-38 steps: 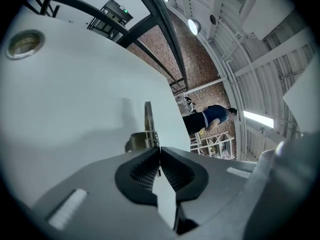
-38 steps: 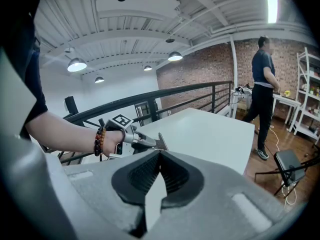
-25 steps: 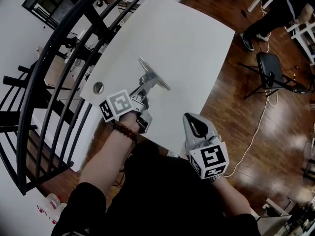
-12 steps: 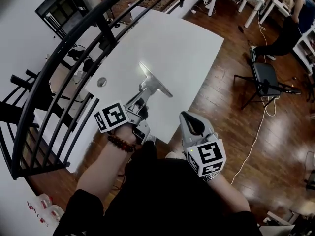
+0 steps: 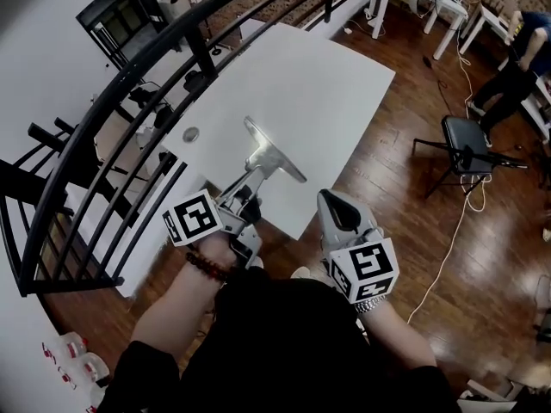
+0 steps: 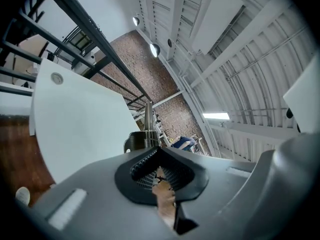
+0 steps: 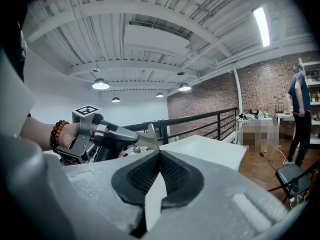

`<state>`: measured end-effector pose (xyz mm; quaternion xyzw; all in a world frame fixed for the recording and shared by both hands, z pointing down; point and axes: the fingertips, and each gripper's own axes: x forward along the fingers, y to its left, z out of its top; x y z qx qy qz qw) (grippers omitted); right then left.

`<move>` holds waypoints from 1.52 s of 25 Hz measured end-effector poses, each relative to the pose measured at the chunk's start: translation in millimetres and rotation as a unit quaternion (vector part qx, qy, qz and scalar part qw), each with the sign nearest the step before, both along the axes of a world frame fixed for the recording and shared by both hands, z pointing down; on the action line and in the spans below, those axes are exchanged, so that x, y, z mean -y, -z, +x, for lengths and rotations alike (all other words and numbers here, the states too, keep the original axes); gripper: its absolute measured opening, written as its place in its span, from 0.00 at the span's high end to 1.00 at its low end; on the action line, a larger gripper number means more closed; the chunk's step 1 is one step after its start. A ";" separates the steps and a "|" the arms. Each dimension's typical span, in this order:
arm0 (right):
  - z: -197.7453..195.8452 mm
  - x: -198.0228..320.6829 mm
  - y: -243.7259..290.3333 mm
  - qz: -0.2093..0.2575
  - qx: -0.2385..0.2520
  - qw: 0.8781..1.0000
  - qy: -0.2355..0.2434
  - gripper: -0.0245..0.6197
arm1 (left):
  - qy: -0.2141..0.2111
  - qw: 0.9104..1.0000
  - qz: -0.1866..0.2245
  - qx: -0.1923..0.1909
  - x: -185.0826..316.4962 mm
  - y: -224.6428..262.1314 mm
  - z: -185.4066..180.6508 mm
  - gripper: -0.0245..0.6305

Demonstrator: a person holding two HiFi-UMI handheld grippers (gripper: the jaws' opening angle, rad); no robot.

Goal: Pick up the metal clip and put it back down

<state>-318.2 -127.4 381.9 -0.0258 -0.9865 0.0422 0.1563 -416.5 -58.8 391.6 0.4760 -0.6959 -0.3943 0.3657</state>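
Observation:
The metal clip [image 5: 274,149], a long silver bar on a short stem, is held over the near part of the white table [image 5: 318,67]. My left gripper [image 5: 250,175] is shut on its stem. In the left gripper view the clip [image 6: 148,126] sticks out past the closed jaws, with the table [image 6: 75,119] at the left. My right gripper [image 5: 337,215] hangs near my body off the table's near edge, shut with nothing in it. In the right gripper view its jaws [image 7: 159,155] meet, and the left gripper [image 7: 102,138] shows with the clip [image 7: 151,137].
A black railing [image 5: 129,93] curves along the table's left side. A round hole [image 5: 190,133] sits in the table near its left edge. On the wooden floor to the right stand a black chair [image 5: 465,140] and a white cable [image 5: 448,231]; a person [image 5: 516,84] is at the far right.
The head view has shifted. My left gripper keeps its hold on the clip and has drawn a little toward the table's near edge. The right gripper stays shut near my body.

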 end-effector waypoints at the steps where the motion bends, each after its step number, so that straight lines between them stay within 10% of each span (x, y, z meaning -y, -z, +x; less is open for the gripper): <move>1: -0.8 -3.3 0.8 0.000 0.001 1.000 -0.001 0.97 | -0.001 1.000 0.001 0.000 -4.0 1.1 0.1 0.92; 25: -45.4 -79.7 6.9 0.027 -0.012 0.997 -0.075 0.97 | -0.092 0.995 0.034 -0.009 -62.5 9.6 -45.4 0.90; 38: -12.9 -85.8 5.9 0.033 -0.027 0.983 -0.181 0.97 | -0.203 0.978 0.037 -0.011 -45.5 9.9 -23.4 0.90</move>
